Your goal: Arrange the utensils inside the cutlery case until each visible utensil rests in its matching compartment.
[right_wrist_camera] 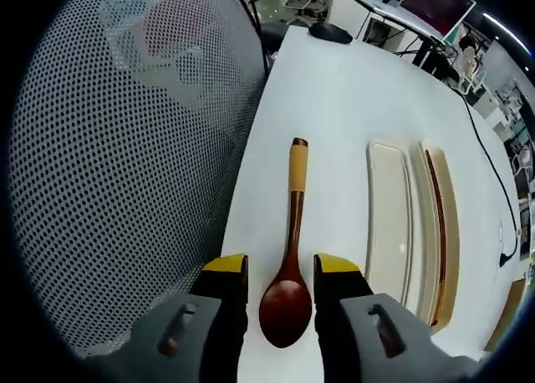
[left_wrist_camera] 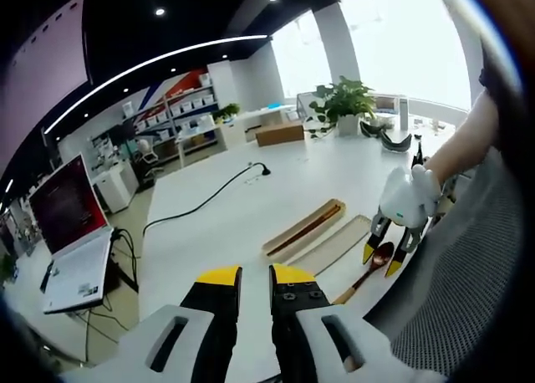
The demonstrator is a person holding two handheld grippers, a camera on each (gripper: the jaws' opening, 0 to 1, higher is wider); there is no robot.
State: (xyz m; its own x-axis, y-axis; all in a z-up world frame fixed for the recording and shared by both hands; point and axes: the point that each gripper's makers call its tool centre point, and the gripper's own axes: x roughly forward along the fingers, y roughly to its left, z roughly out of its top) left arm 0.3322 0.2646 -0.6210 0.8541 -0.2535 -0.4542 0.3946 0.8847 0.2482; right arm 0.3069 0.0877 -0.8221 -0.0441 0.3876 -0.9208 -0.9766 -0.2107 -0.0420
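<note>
Right gripper (right_wrist_camera: 281,274) is down over the white table (right_wrist_camera: 334,107), yellow-tipped jaws spread apart, and the wooden spoon (right_wrist_camera: 290,257) lies right between them: bowl sitting in the gap, handle running straight ahead away from the tool, with a yellow band near its far end. Whether the tips touch the bowl, I can't tell; there's a sliver of table on each side, so nothing looks clamped. Just off to the right of that gripper lies the cutlery case (right_wrist_camera: 389,224), its pale compartment nearest and a second compartment beyond it holding what look like dark chopsticks (right_wrist_camera: 438,224). To the left of the tool, a mesh chair back (right_wrist_camera: 125,149) fills that side. Over in the left gripper view, the left gripper (left_wrist_camera: 256,276) hovers above the table with its jaws only slightly parted, nothing between them. Ahead and to its right the case (left_wrist_camera: 305,229) lies slantwise, and further right the right gripper (left_wrist_camera: 383,260) points down at the spoon (left_wrist_camera: 368,272) near the table edge.
</note>
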